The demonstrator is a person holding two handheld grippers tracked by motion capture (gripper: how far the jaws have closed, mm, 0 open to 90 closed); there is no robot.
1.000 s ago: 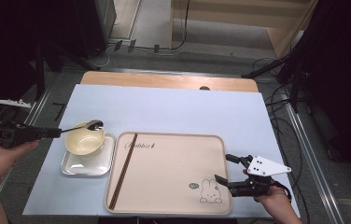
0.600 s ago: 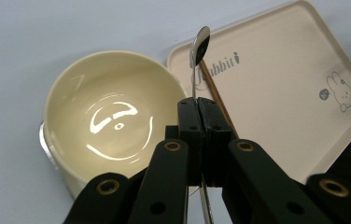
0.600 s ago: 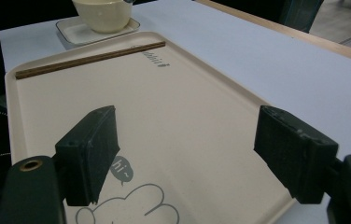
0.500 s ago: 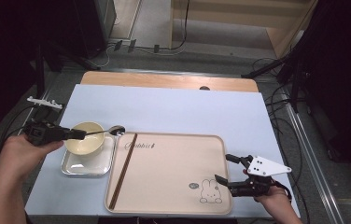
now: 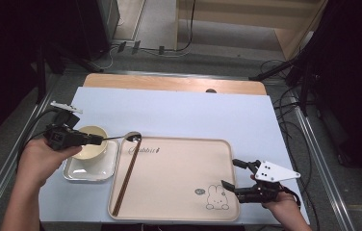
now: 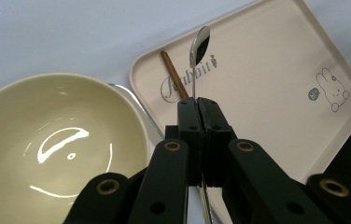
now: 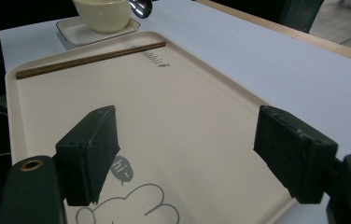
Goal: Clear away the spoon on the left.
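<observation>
- Left gripper [image 5: 99,140]: jaws clamped on the handle of the spoon [image 6: 200,45], held above the cream bowl [image 5: 90,142].
- Spoon head over the top left corner of the beige tray [image 5: 184,144], beside the chopsticks [image 5: 126,176].
- Right gripper [image 5: 232,174]: jaws wide, empty, over the tray's rabbit corner.

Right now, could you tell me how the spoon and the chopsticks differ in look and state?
The spoon is shiny metal; the chopsticks are dark brown wood. The spoon is held in the shut left claw, its bowl over the tray's top left corner, while the chopsticks lie untouched on the tray along its left edge. Both are long, slender eating utensils.
</observation>
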